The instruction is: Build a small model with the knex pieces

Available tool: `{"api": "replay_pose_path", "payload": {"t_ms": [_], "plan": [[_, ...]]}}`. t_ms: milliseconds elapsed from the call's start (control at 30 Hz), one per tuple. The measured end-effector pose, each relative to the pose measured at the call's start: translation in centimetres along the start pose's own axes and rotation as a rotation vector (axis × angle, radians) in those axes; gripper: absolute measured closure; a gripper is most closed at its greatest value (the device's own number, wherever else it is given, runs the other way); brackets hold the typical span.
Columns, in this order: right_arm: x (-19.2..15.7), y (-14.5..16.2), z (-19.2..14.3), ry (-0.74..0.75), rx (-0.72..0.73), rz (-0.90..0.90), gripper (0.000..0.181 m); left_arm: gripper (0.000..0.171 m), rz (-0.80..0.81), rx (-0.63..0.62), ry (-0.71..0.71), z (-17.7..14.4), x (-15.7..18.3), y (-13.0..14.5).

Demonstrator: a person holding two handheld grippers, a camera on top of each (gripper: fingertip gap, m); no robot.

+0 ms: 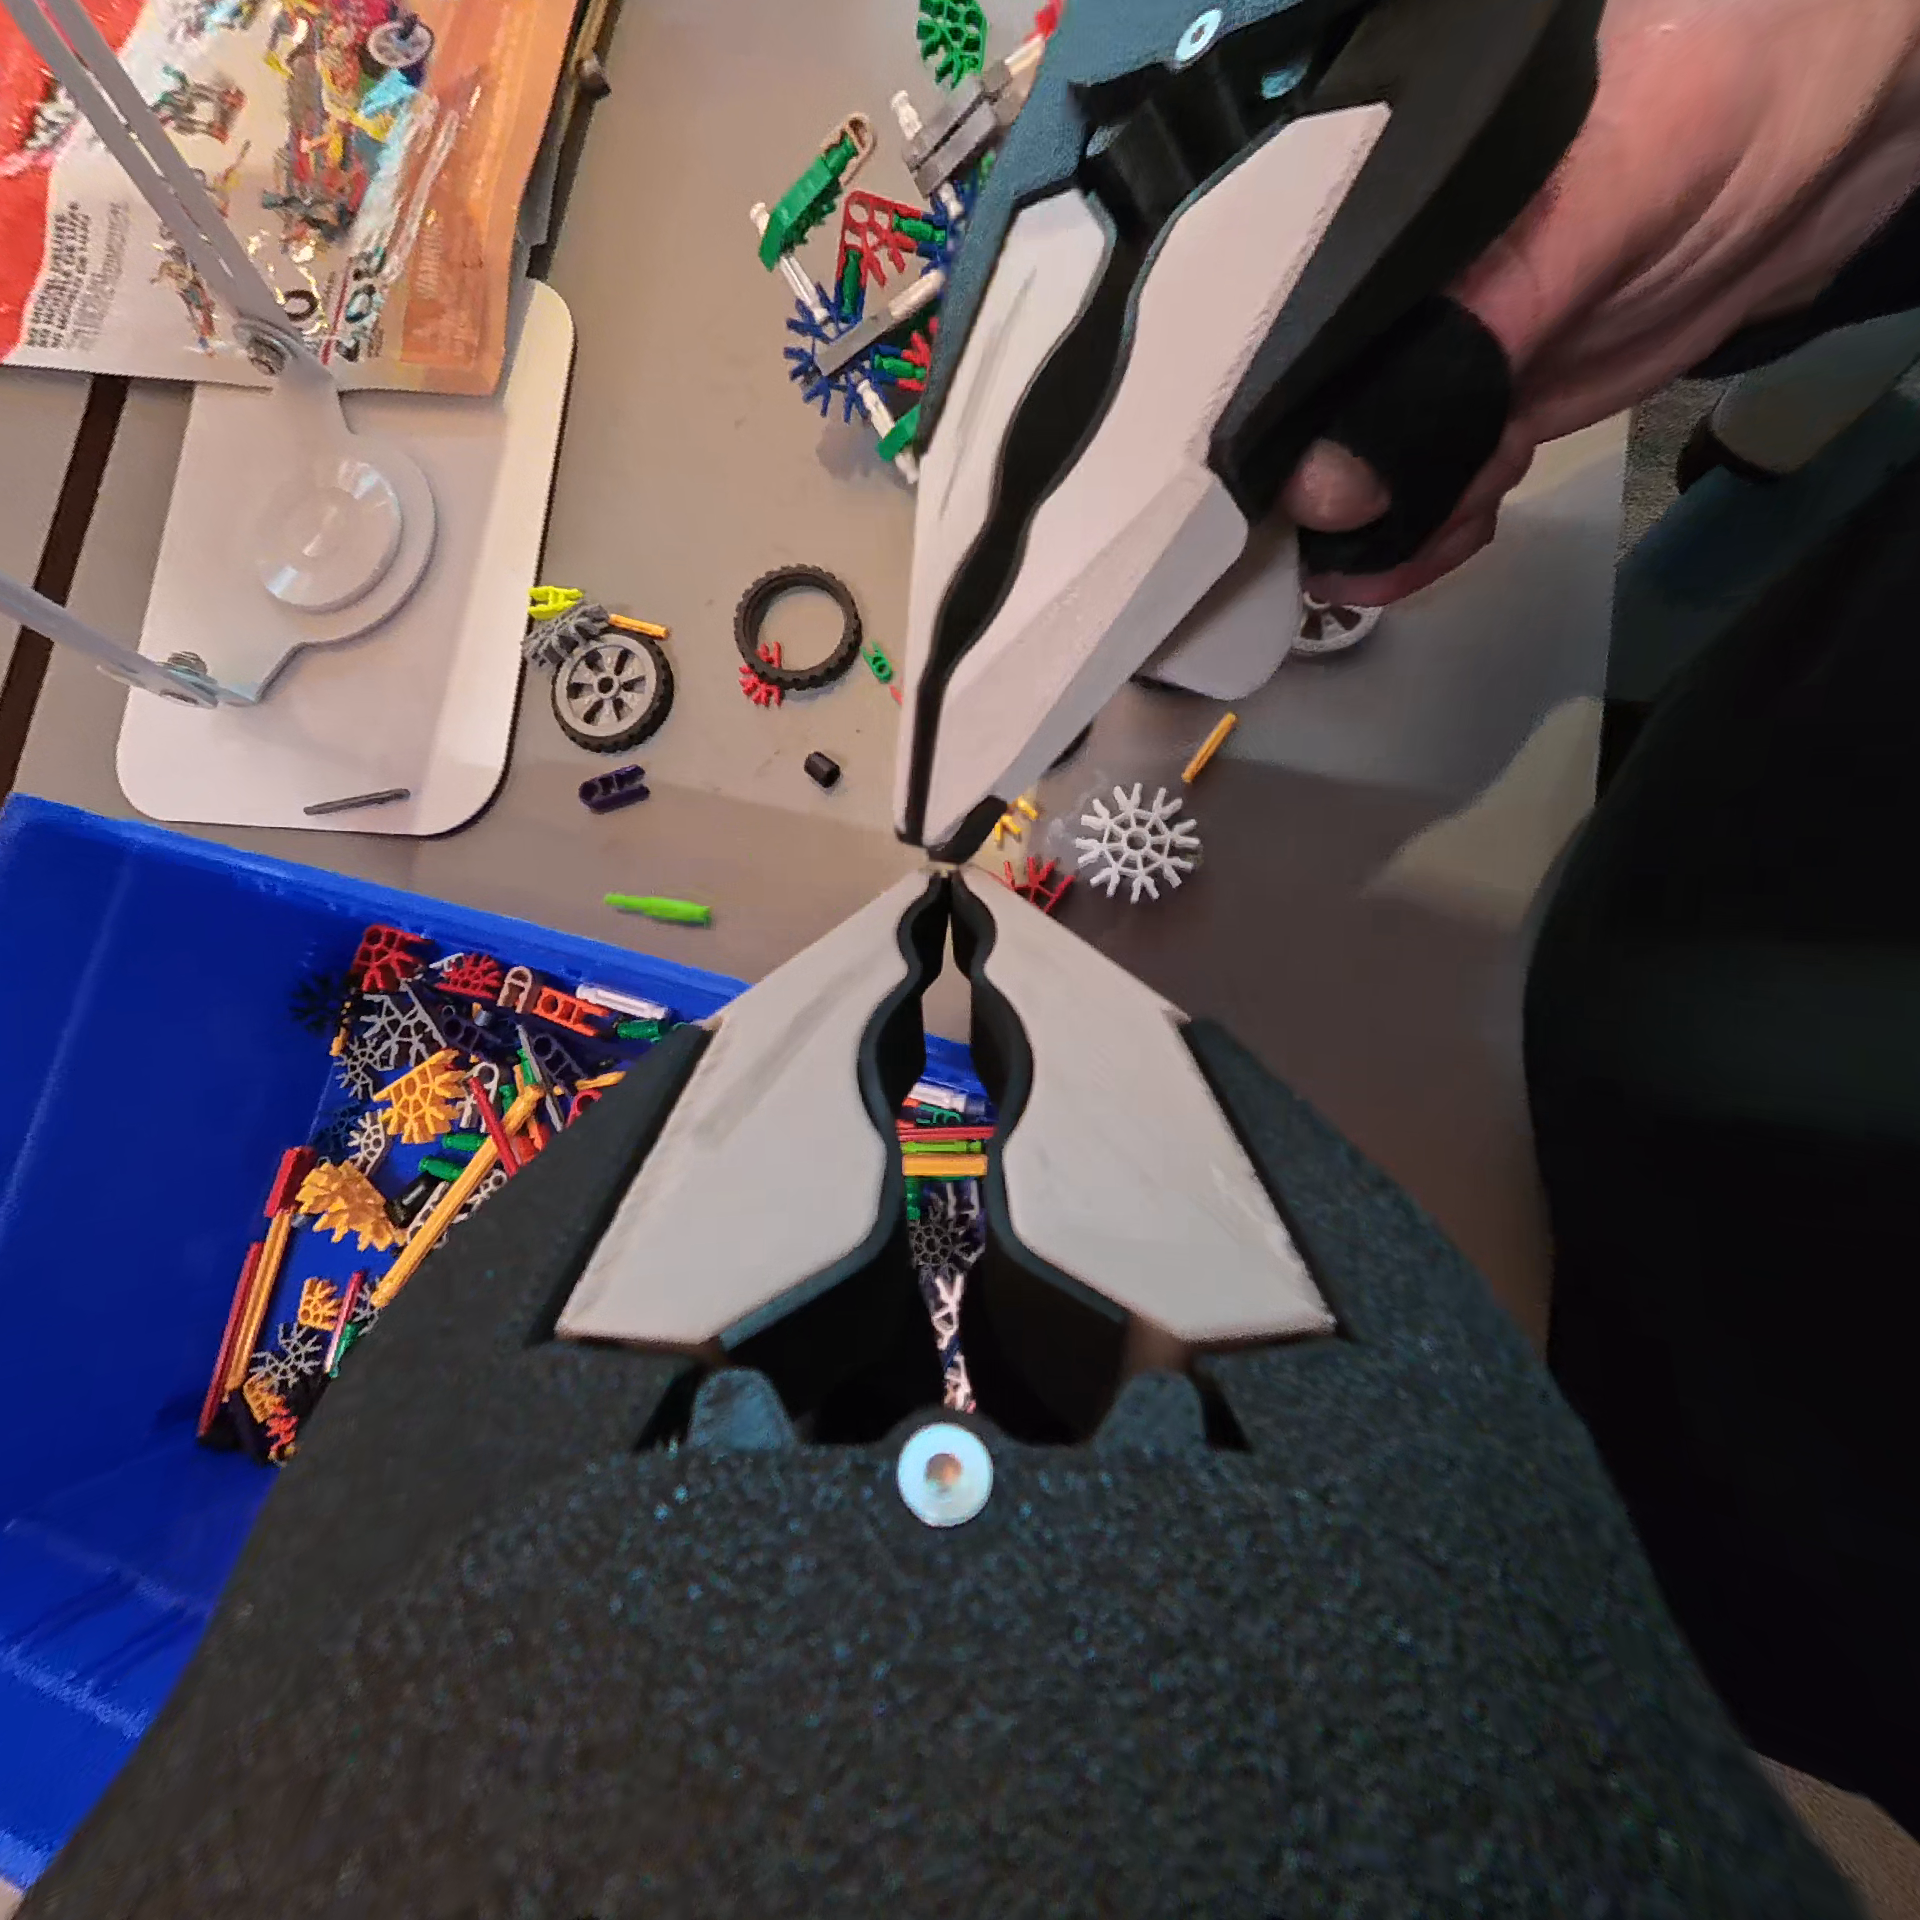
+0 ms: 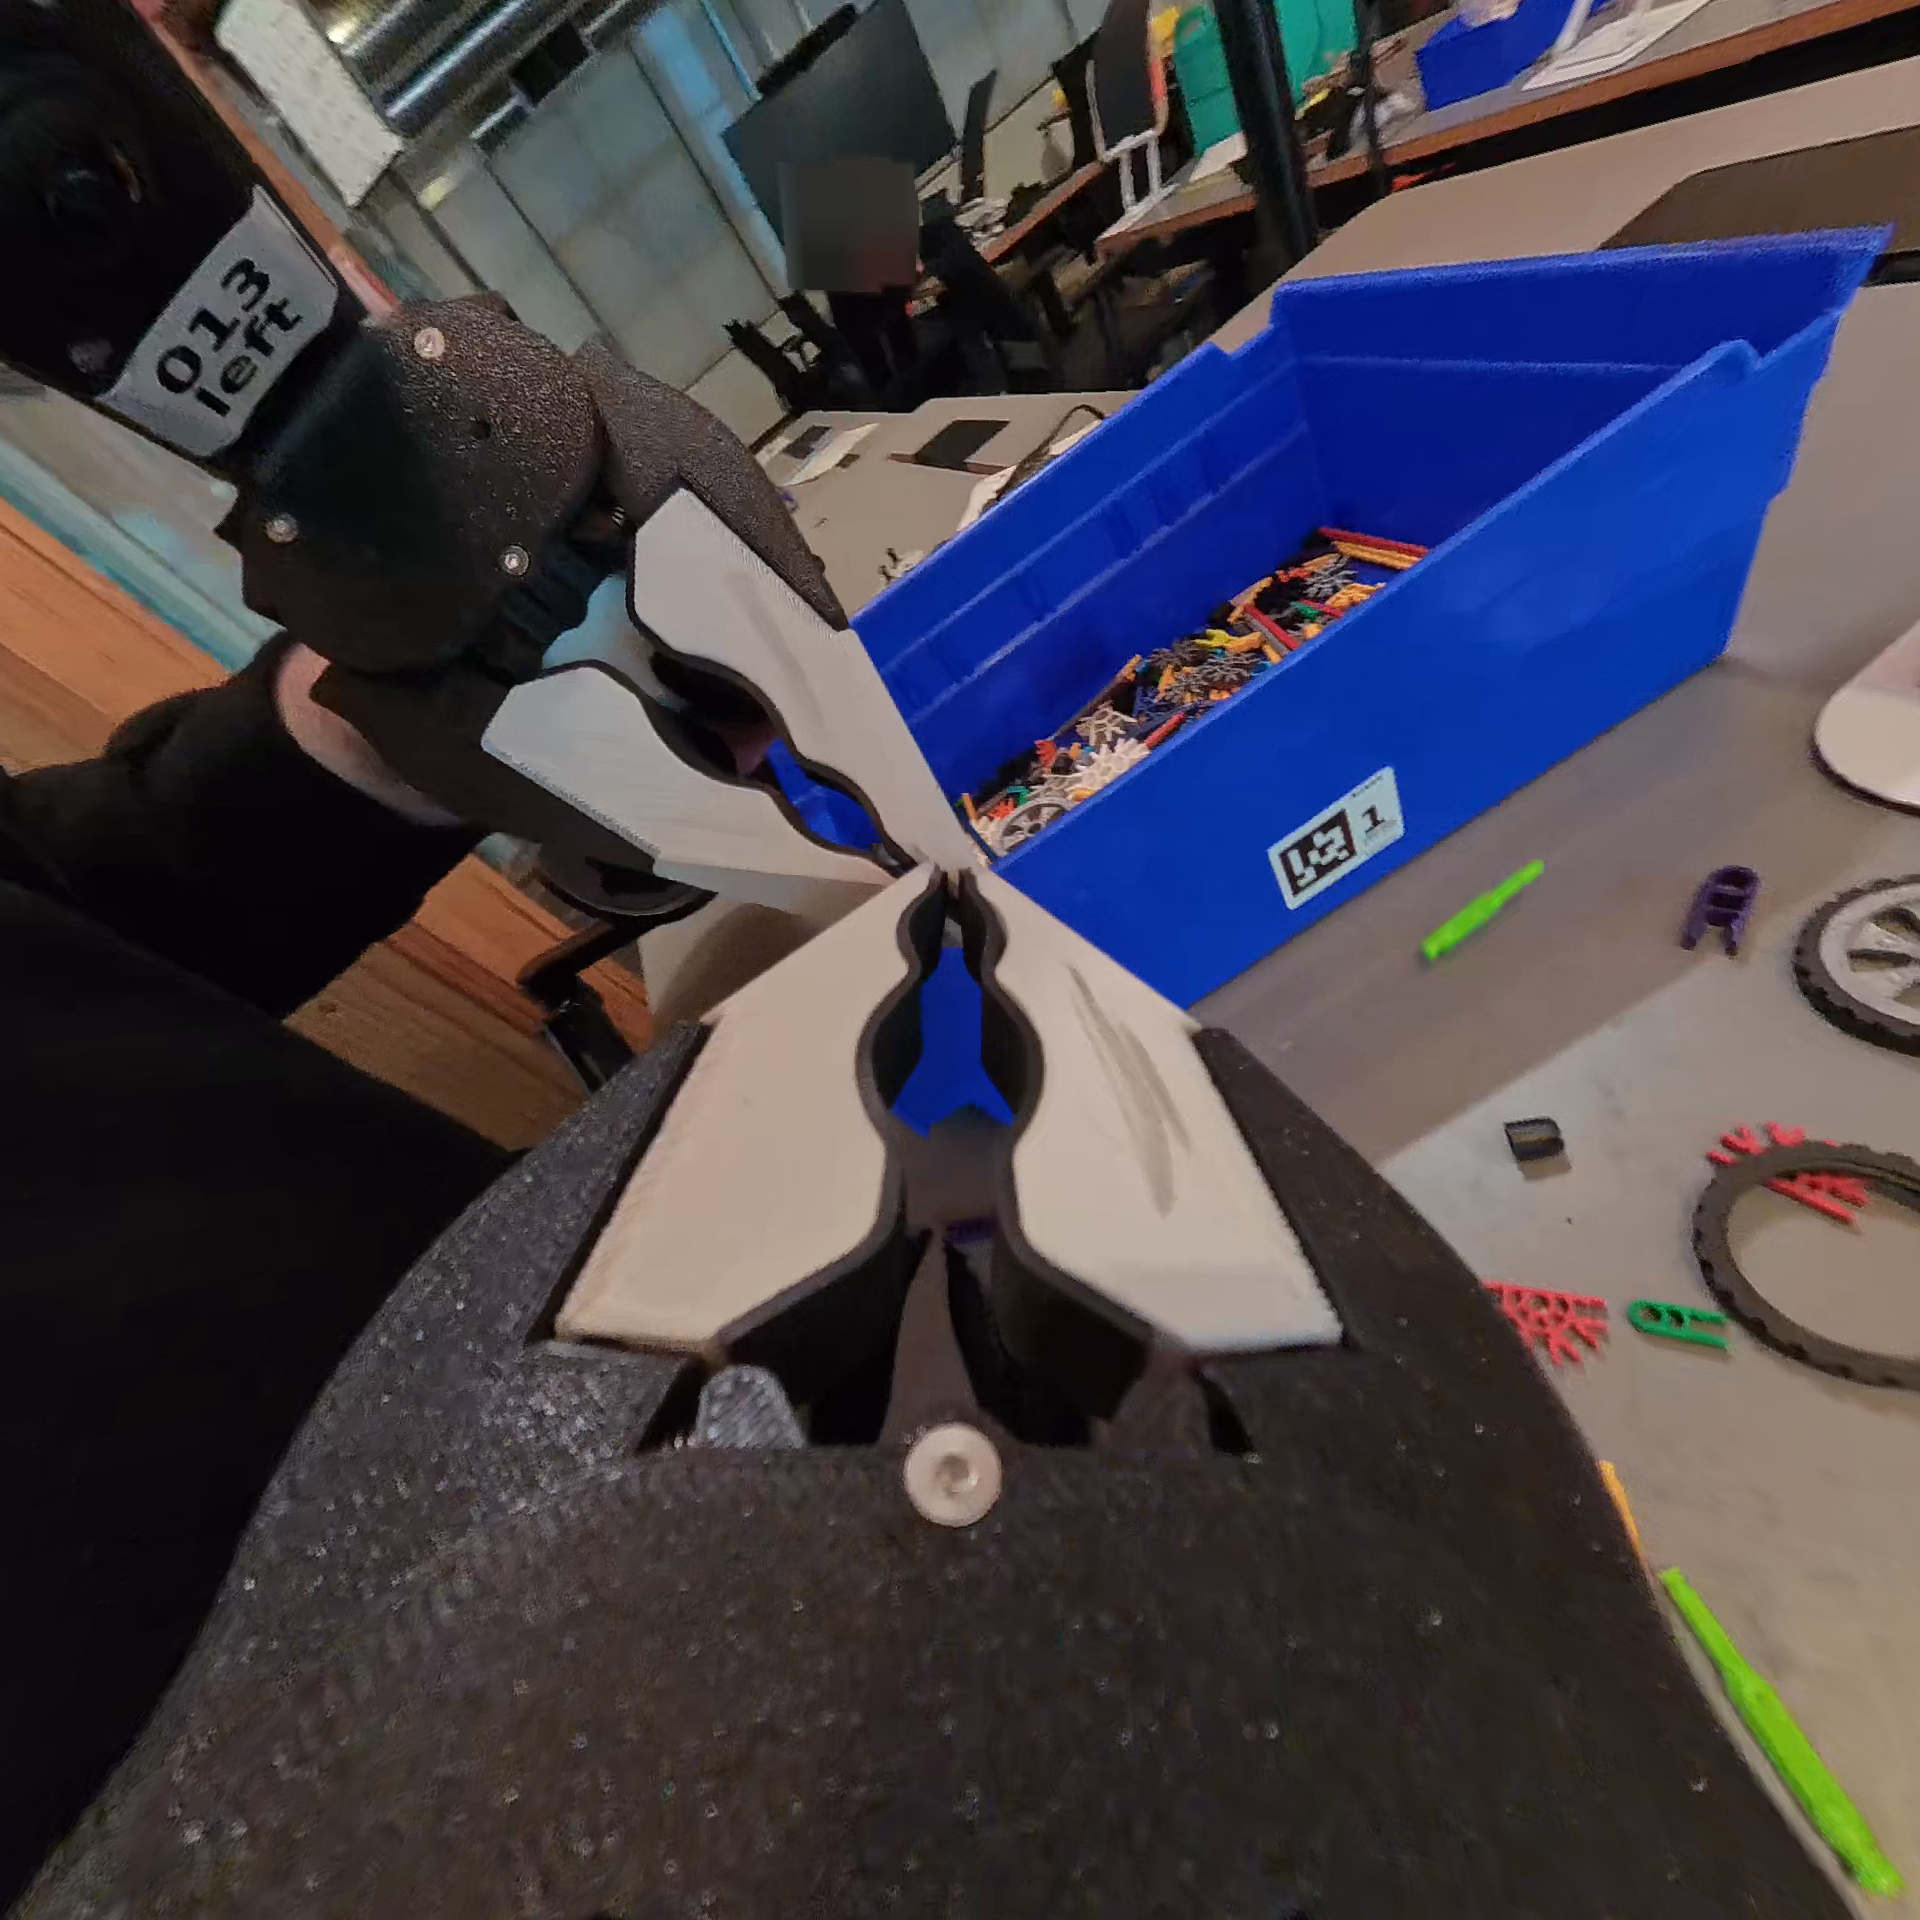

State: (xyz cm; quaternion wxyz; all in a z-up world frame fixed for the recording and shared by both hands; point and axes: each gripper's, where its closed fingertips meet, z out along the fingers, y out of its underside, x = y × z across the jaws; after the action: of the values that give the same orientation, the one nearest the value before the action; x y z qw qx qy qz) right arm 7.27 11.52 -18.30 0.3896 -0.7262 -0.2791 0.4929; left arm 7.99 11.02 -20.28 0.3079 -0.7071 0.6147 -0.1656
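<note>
My left gripper (image 1: pixel 940 883) and my right gripper (image 1: pixel 925 831) meet tip to tip above the grey table, beside the near corner of a blue bin (image 1: pixel 156 1039). Both are shut. A tiny pale piece (image 1: pixel 940 861) sits pinched where the two sets of tips meet; its shape is too small to tell. In the right wrist view my right gripper (image 2: pixel 948 883) shows a pale sliver (image 2: pixel 947 880) between its pads, and the left gripper (image 2: pixel 904 857) comes in from the left. A gloved hand (image 1: pixel 1558 312) holds the right gripper.
The blue bin (image 2: pixel 1455 727) holds many coloured construction-toy rods and connectors. On the table lie a white snowflake connector (image 1: pixel 1138 840), a red connector (image 1: pixel 1044 883), a green rod (image 1: pixel 660 909), a black tyre (image 1: pixel 798 629), a grey wheel (image 1: pixel 611 688), a purple clip (image 1: pixel 613 787) and a partly built assembly (image 1: pixel 873 270). Both grippers' tips are roughly 20 cm from the purple clip (image 1: pixel 613 787). Seen from the right wrist view (image 2: pixel 1723 907) as well.
</note>
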Motion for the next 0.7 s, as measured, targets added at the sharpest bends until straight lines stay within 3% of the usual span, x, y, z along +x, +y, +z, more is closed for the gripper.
{"api": "replay_pose_path", "payload": {"t_ms": [167,400,700], "plan": [[0.2,1.7,-0.6,0.033,-0.052,-0.027,0.176,0.171,0.004,-0.011,0.024,0.1,0.2,0.4],[1.4,1.9,-1.6,0.069,-0.063,-0.029,0.176,0.170,-0.017,-0.026,0.026,-1.2,-0.5,1.5],[2.2,1.7,-1.4,0.077,-0.097,-0.060,0.175,0.163,-0.137,-0.167,-0.143,-6.1,-4.9,7.4]]}}
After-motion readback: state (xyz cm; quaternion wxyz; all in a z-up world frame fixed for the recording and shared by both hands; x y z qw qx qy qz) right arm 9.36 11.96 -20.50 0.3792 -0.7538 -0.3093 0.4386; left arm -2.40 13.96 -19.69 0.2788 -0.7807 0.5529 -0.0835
